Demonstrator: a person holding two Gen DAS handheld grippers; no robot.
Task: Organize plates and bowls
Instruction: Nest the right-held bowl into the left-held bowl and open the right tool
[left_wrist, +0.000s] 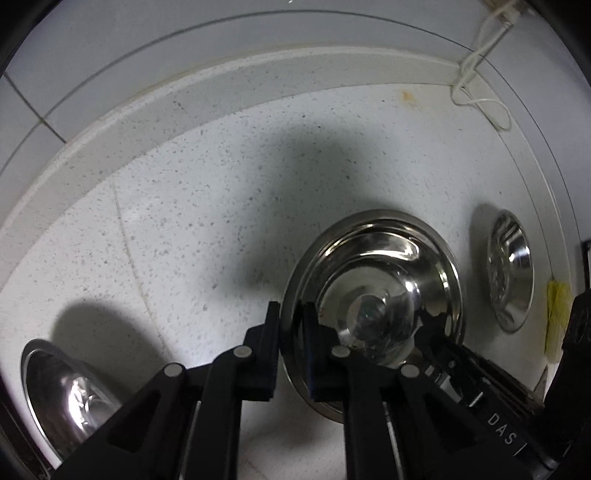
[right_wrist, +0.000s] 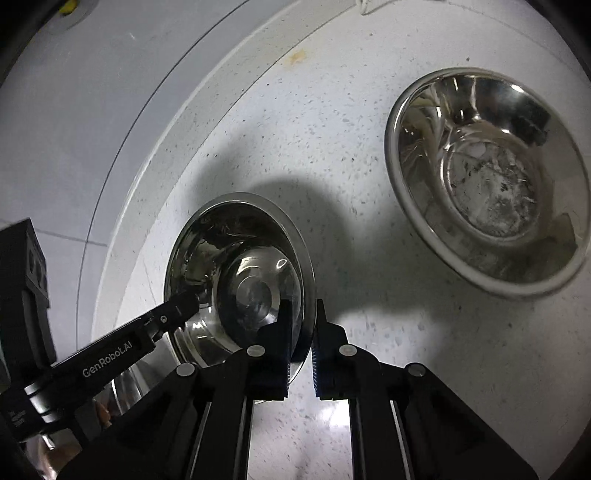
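Observation:
A steel plate (left_wrist: 373, 295) with a raised rim stands over the speckled white counter, held from both sides. My left gripper (left_wrist: 291, 328) is shut on its left rim. My right gripper (right_wrist: 303, 328) is shut on its right rim, and its finger shows in the left wrist view (left_wrist: 454, 365). The same plate (right_wrist: 240, 273) shows in the right wrist view, with the left gripper's finger (right_wrist: 162, 321) on its far side. A steel bowl (right_wrist: 487, 177) sits on the counter to the right. It also shows in the left wrist view (left_wrist: 509, 269).
Another steel bowl (left_wrist: 66, 398) sits at the lower left. The counter's raised back edge (left_wrist: 221, 85) meets a tiled wall. A white cable (left_wrist: 476, 74) hangs at the back right. A yellow cloth (left_wrist: 557, 317) lies at the right edge.

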